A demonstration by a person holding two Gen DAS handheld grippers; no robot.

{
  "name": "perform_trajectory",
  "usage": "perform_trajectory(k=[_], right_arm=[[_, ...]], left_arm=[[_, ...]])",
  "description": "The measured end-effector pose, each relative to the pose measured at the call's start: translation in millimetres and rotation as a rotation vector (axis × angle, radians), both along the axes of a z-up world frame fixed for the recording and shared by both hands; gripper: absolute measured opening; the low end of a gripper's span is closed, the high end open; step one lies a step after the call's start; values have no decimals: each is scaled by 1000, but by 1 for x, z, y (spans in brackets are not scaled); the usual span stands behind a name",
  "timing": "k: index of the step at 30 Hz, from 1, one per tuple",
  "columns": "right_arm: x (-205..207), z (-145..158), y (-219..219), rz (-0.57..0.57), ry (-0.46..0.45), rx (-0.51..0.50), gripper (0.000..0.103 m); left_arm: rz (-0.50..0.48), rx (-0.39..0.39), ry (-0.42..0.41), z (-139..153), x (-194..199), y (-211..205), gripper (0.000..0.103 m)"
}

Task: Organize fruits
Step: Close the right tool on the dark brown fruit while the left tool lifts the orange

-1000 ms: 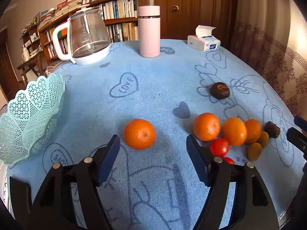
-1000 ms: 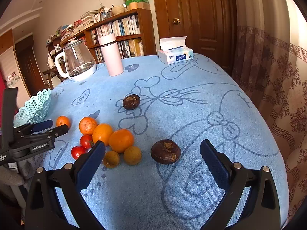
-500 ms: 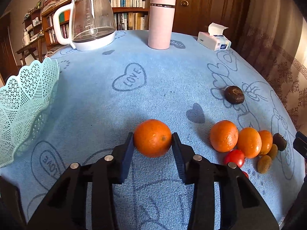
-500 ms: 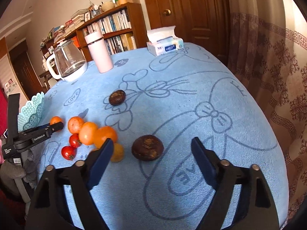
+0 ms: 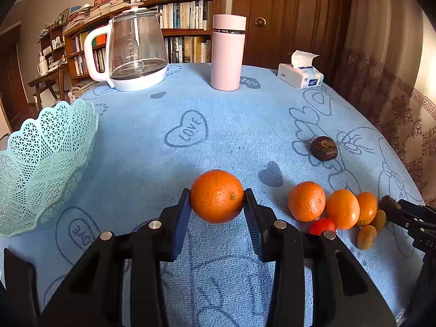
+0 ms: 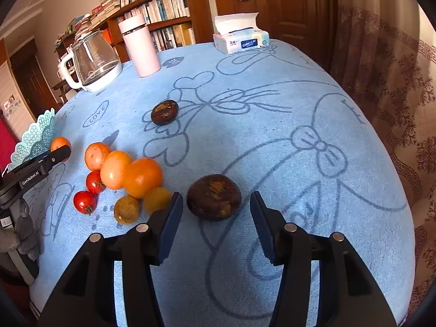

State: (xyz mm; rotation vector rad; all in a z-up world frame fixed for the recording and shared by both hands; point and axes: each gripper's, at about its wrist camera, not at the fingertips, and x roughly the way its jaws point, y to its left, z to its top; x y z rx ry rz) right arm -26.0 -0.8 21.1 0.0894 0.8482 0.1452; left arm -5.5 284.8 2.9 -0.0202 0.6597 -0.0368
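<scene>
The table's pale blue towelling cloth (image 5: pixel 245 125) carries heart outlines reading "LOVE". The mint green lattice plastic basket (image 5: pixel 41 163) at its left edge shows nothing inside; the clear glass kettle (image 5: pixel 136 51) looks empty. The left gripper (image 5: pixel 216 204), marked "GenRobot.AI", pinches a round orange (image 5: pixel 216 196). The right gripper (image 6: pixel 214 212) is spread around a dark brown wrinkled fruit (image 6: pixel 214 196) lying on the cloth, not touching it.
</scene>
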Motion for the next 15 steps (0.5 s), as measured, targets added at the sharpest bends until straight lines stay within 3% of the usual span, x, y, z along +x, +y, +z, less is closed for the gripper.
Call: perform_trajectory(k=[6, 15], right_arm=[[12, -9, 6, -4, 40, -24, 44], [6, 0, -1, -26, 3, 8, 43]], left_arm=[[8, -6, -5, 2, -3, 3, 40], [29, -2, -27, 12, -8, 6, 40]])
